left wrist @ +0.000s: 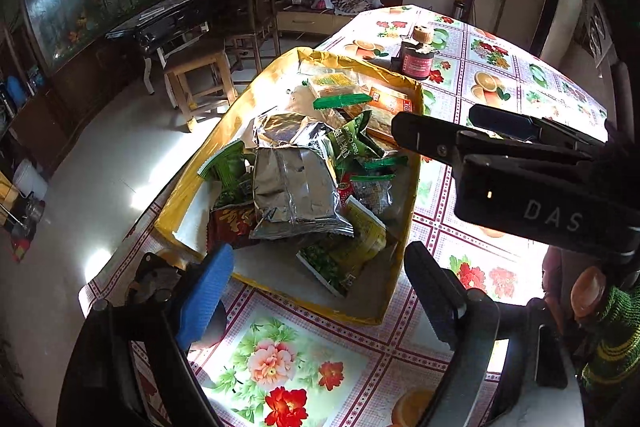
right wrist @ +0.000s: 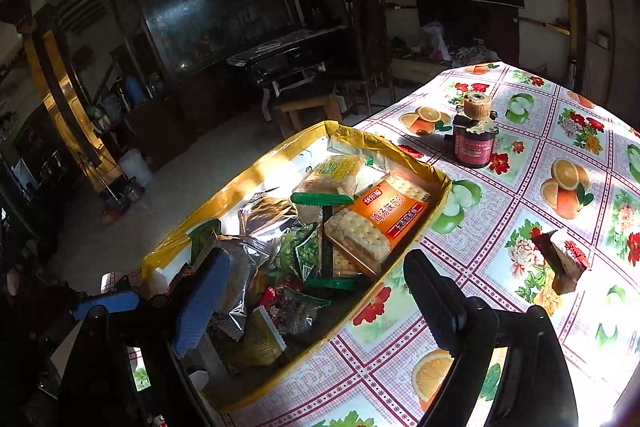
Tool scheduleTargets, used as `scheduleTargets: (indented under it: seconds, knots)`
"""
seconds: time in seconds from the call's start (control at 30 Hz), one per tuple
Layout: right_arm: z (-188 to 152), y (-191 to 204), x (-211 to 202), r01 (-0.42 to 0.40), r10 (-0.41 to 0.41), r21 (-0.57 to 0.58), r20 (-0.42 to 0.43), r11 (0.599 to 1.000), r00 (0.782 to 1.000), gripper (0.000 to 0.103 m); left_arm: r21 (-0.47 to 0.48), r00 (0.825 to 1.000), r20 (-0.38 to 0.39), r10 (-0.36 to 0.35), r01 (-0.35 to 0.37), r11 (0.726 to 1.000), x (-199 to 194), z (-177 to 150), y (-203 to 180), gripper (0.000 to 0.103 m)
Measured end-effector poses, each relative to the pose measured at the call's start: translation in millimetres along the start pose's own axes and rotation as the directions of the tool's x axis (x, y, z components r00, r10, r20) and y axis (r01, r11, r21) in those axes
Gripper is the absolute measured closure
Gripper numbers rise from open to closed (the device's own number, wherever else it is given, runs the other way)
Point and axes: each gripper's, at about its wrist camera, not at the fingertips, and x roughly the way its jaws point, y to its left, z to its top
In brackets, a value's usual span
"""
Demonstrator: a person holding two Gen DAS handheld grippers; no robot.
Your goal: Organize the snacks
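Observation:
A yellow-rimmed box [left wrist: 200, 167] [right wrist: 240, 179] sits on the flowered tablecloth, full of snacks. Among them are a silver foil bag [left wrist: 292, 187] [right wrist: 256, 247], green pea packets [left wrist: 348, 143] and an orange cracker pack [right wrist: 380, 223] [left wrist: 392, 103]. One small red-and-white snack packet [right wrist: 560, 259] lies alone on the cloth, right of the box. My left gripper [left wrist: 320, 299] hovers open over the box's near end, nothing between its fingers. My right gripper [right wrist: 320, 299] [left wrist: 434, 121] stands open above the box's right edge, also empty.
A dark jar with a cork lid [right wrist: 474, 139] [left wrist: 416, 57] stands beyond the box. The table's left edge runs just beside the box, with floor, a wooden stool [left wrist: 200, 67] and a chair below. A hand in a green knitted sleeve [left wrist: 600, 307] holds the right gripper.

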Motion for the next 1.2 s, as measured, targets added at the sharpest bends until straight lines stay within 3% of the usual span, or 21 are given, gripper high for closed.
scheduleTargets:
  seconds: [0.17, 0.27, 0.33, 0.53, 0.8, 0.97, 1.2]
  knots:
    - [-27, 10, -29, 0.009, -0.005, -0.144, 0.029, 0.990, 1.000, 0.009, 0.005, 0.999, 0.034, 0.005, -0.005, 1.000, -16, -22, 0, 0.011]
    - [-47, 11, -48, 0.058, -0.040, -0.210, 0.089, 0.976, 0.995, 0.004, 0.024, 0.998, 0.064, 0.014, -0.015, 1.000, -26, -38, 0, 0.007]
    - [-58, 9, -56, 0.050, -0.026, -0.225, 0.108, 0.973, 0.994, 0.001, 0.039, 0.997, 0.078, 0.018, -0.021, 0.999, -31, -47, 0, 0.006]
    - [-75, 7, -64, -0.040, 0.062, -0.265, 0.073, 0.964, 0.995, 0.001, 0.098, 0.995, 0.101, 0.022, -0.032, 0.995, -45, -73, -9, 0.006]
    - [-87, 34, -70, -0.130, 0.158, -0.387, 0.041, 0.913, 0.987, 0.001, 0.109, 0.988, 0.152, -0.008, -0.009, 0.994, -69, -84, -16, 0.006]
    - [-86, 40, -69, -0.124, 0.151, -0.405, 0.035, 0.906, 0.988, 0.001, 0.097, 0.989, 0.142, -0.029, 0.016, 0.995, -73, -83, -14, 0.006]
    - [-88, 37, -72, -0.105, 0.124, -0.399, 0.023, 0.911, 0.992, 0.001, 0.075, 0.989, 0.150, 0.006, -0.017, 0.997, -75, -84, -9, 0.006]
